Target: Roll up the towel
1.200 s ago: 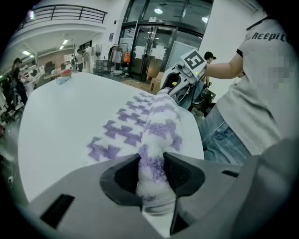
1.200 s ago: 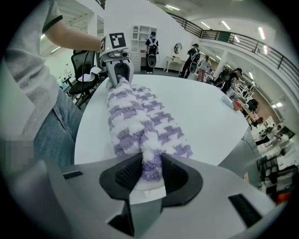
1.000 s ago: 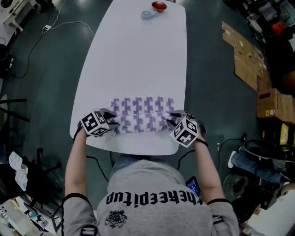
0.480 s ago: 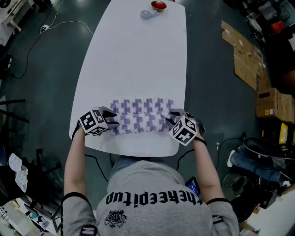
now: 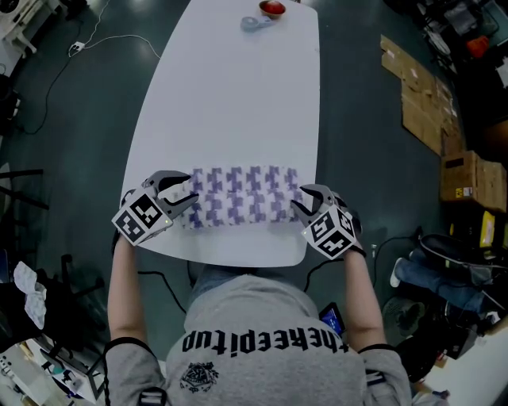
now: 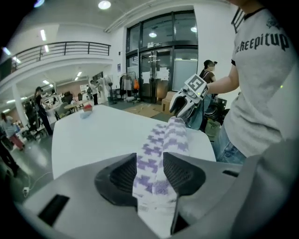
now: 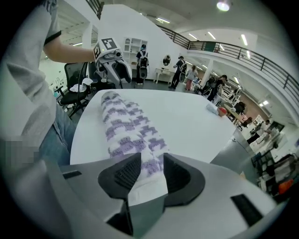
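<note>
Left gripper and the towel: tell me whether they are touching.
Touching. The left gripper view shows the towel end filling the gap in the left gripper, with its cloth lying against both pads.

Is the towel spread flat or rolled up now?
Rolled, at least partly: the towel is a thick, rounded band across the table.

Head view dim, bluish cast, floor near black; white table (image 5: 238, 103) is the brightest area, no hard shadows. Both gripper views bright from ceiling lights (image 6: 104, 5), heavy fisheye bending at edges, dark vignetted corners, near foreground soft.
</note>
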`<move>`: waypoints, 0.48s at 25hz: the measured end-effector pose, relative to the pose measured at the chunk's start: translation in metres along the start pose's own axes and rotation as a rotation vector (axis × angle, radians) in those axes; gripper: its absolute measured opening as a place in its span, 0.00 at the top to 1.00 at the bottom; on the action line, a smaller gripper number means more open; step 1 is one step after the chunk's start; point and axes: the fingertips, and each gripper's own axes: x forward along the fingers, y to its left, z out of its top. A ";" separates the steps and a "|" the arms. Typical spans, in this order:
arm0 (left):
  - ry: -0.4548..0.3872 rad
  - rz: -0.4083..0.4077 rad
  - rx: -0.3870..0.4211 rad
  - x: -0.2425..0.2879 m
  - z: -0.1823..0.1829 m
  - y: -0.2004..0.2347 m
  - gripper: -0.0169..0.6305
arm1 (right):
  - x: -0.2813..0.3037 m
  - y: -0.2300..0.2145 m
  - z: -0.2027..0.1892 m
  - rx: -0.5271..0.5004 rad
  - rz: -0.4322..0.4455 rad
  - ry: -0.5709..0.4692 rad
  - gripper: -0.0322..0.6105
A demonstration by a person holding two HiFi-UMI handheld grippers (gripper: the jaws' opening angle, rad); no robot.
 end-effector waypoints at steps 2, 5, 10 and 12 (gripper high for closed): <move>-0.011 0.000 0.046 -0.005 0.006 -0.019 0.73 | -0.008 0.008 -0.001 -0.028 0.004 -0.007 0.74; 0.021 -0.021 0.088 0.001 -0.002 -0.049 0.72 | -0.012 0.025 -0.004 -0.075 0.021 -0.002 0.71; 0.104 -0.017 0.083 0.020 -0.030 -0.077 0.64 | -0.001 0.052 -0.016 -0.154 0.038 0.040 0.67; 0.156 0.001 0.103 0.028 -0.043 -0.084 0.61 | 0.005 0.060 -0.022 -0.180 0.038 0.062 0.67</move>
